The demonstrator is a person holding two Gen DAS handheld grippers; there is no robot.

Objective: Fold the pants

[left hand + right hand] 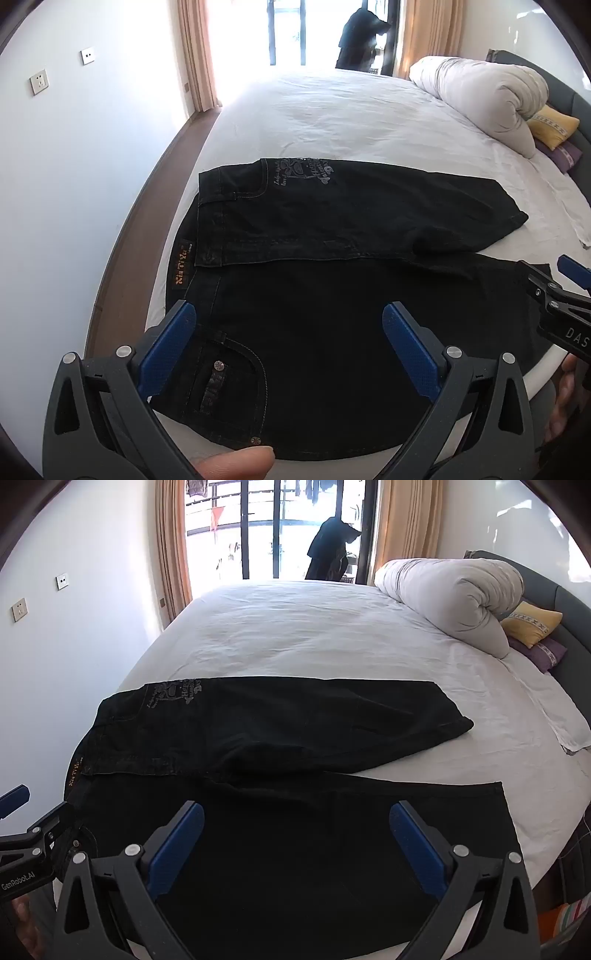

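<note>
The black denim pants [332, 280] lay flat on the white bed sheet [351, 114], with the waistband toward 9 o'clock and the two legs toward 3 o'clock. The left gripper [290, 347] hovered over the front pocket, its blue pads wide apart and holding nothing. The right gripper [295, 845] hovered over the near leg, also wide apart and holding nothing.

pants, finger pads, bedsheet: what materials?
Pants: looks like black denim, matte, with contrast topstitching, metal rivets and a waistband patch that may be leather.
Finger pads: blue, finely dotted texture, probably rubber or soft plastic.
Bedsheet: white woven fabric, likely cotton, matte and softly wrinkled.
</note>
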